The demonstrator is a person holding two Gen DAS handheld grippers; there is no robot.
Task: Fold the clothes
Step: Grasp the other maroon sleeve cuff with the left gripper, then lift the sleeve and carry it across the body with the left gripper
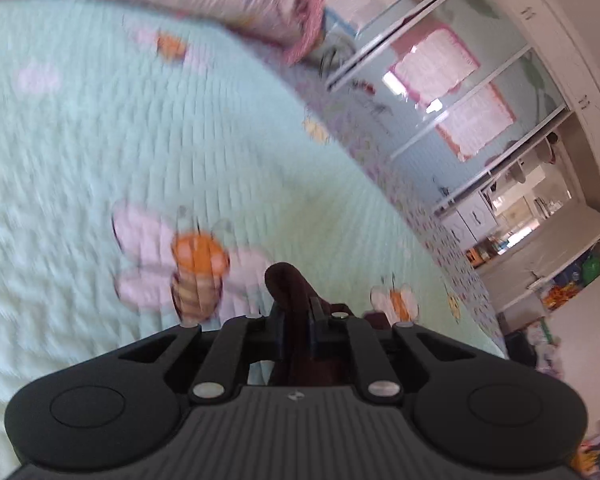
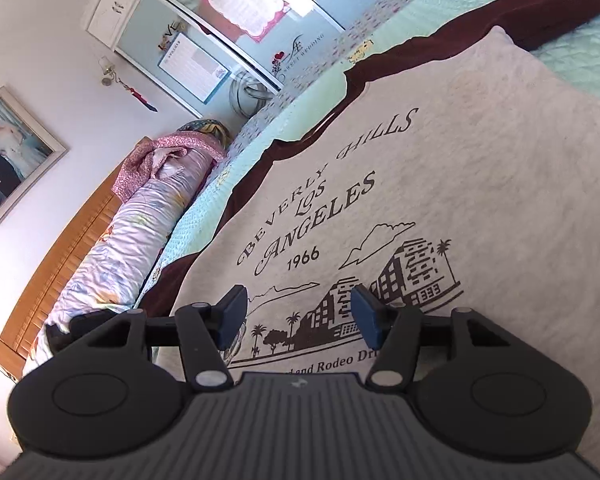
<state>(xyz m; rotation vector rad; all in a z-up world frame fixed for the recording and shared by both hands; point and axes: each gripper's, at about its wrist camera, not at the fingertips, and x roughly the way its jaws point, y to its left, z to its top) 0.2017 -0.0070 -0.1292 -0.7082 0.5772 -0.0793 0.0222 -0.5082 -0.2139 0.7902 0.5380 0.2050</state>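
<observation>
Left wrist view alone shows the left gripper clamped on a fold of dark maroon cloth above the mint quilt. Right wrist view shows the right gripper half open, empty, over the printed sweatshirt lying flat on the bed.

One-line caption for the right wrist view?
Open right gripper hovers over a grey-and-maroon printed shirt spread on the mint quilt.

Mint quilted bedspread, wooden headboard, white wardrobe, framed photo, daylight.
</observation>
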